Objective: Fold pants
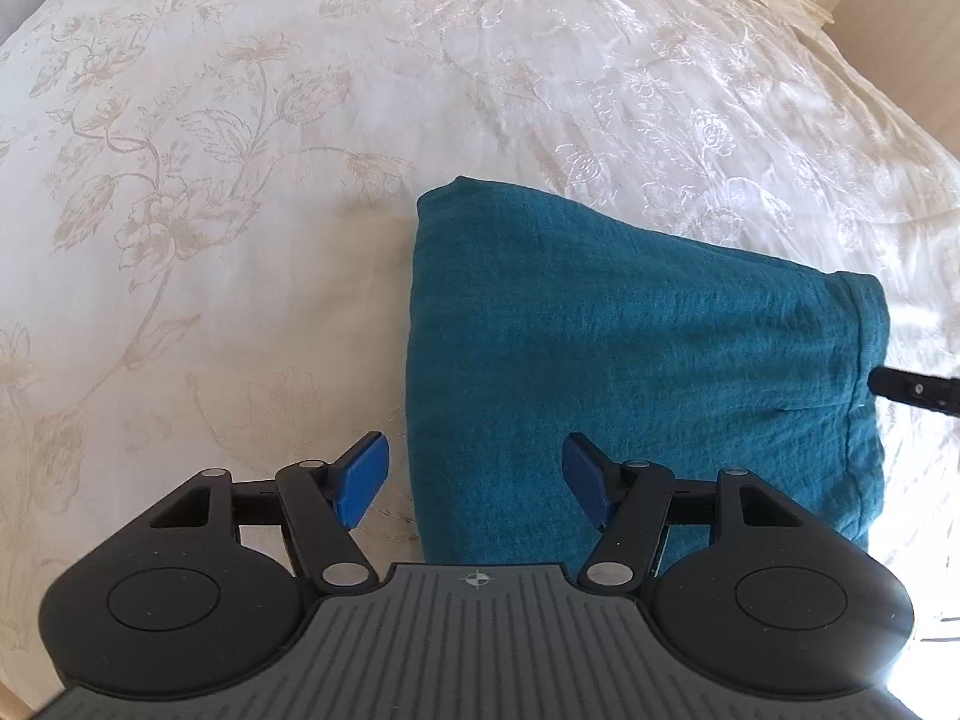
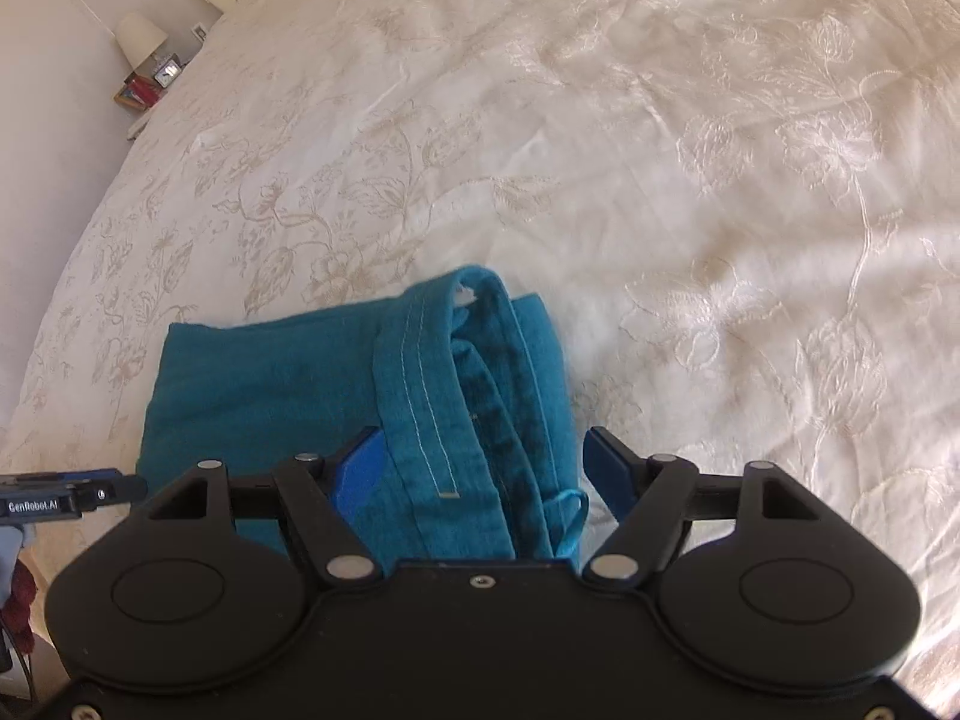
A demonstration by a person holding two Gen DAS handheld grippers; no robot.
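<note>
Teal pants (image 1: 636,360) lie folded into a compact bundle on the bed (image 1: 240,180), which has a cream floral cover. In left wrist view the bundle sits from center toward 3 o'clock; the left gripper (image 1: 474,480) hovers over its left edge, fingers (image 1: 360,477) spread wide w/ nothing between the pads, one blue pad over bare bedcover, the other over teal cloth. Right gripper's tip pokes in at 3 o'clock, by the hemmed end. In right wrist view the pants (image 2: 258,384) fill center to 6 o'clock, w/ the stitched waistband (image 2: 414,384) and layered edges running up between the right gripper (image 2: 480,474) fingers (image 2: 606,462); fingers released, set apart either side of the cloth stack, pads not squeezing it. A thin teal loop (image 2: 570,516) sits by the right pad. At 10 o'clock: lamp (image 2: 139,36), small clock (image 2: 168,71) on a nightstand beside the bed.
</note>
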